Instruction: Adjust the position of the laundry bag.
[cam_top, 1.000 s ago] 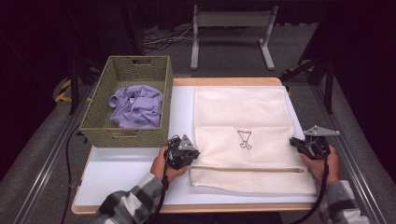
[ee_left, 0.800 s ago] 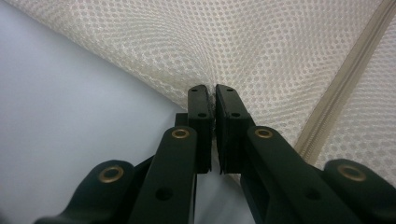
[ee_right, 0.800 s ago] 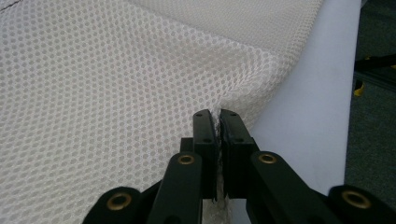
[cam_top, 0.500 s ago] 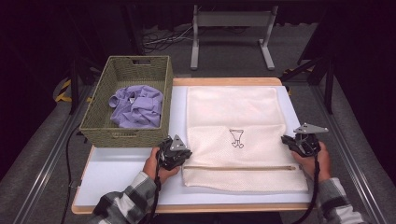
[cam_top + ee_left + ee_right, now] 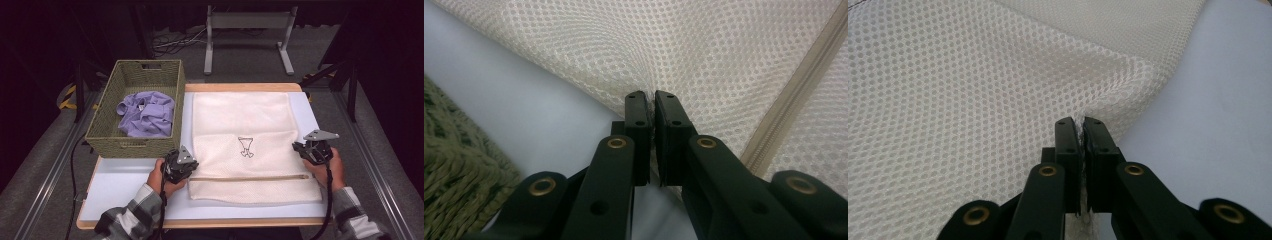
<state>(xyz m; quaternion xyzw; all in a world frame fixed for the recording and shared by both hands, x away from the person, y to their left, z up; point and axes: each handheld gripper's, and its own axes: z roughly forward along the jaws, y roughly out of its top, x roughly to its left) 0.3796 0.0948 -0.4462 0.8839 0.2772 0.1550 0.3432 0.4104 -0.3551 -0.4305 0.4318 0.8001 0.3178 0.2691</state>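
Mesh bag (image 5: 245, 145) lies between both tools, each side edge pinched.

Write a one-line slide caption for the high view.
Two hand-held grippers, left gripper and right gripper, pinch opposite edges of a cream mesh laundry bag beside a woven basket holding a lilac shirt.

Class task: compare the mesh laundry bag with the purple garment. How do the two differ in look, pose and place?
The mesh laundry bag is cream; the purple garment is lilac. The bag lies spread flat on the table; the garment sits crumpled inside the basket. Both are soft fabric.
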